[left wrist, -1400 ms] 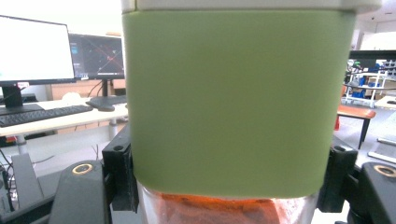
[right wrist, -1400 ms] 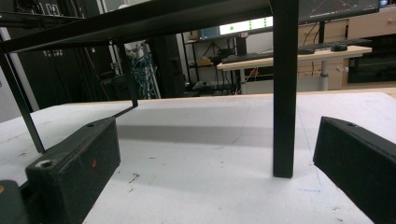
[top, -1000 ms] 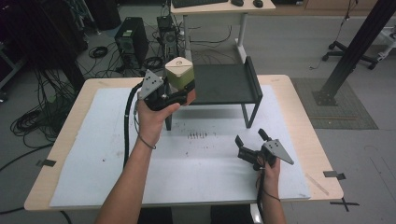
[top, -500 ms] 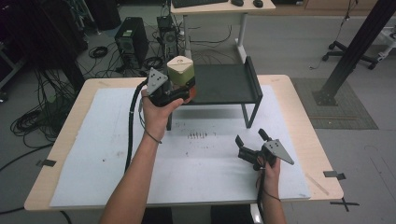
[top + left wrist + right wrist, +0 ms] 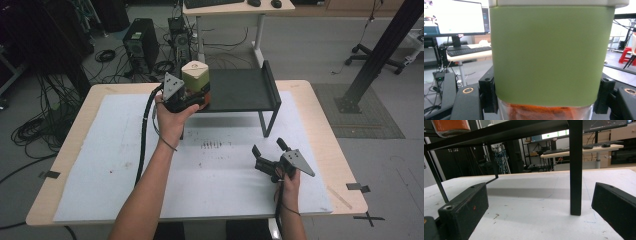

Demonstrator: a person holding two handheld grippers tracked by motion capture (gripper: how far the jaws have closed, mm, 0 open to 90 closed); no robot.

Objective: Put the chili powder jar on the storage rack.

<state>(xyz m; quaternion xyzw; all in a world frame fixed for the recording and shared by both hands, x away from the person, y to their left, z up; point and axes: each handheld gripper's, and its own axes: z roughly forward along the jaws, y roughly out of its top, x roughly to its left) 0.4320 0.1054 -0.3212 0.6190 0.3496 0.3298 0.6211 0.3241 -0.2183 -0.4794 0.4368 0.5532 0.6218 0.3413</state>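
Left gripper [image 5: 192, 97] pinching the green-sleeved jar [image 5: 195, 80] at the black shelf's [image 5: 245, 90] left edge; lower level, seat base fully before release; right gripper [image 5: 270, 156] spread, idle.

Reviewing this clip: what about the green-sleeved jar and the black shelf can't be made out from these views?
- Green-sleeved clear jar with cream lid: base cut off by the bottom edge of the left gripper view; in the high view the left claw and hand cover it.
- Orange contents: too little visible to identify.
- Black metal shelf: whether the jar touches it is hidden.
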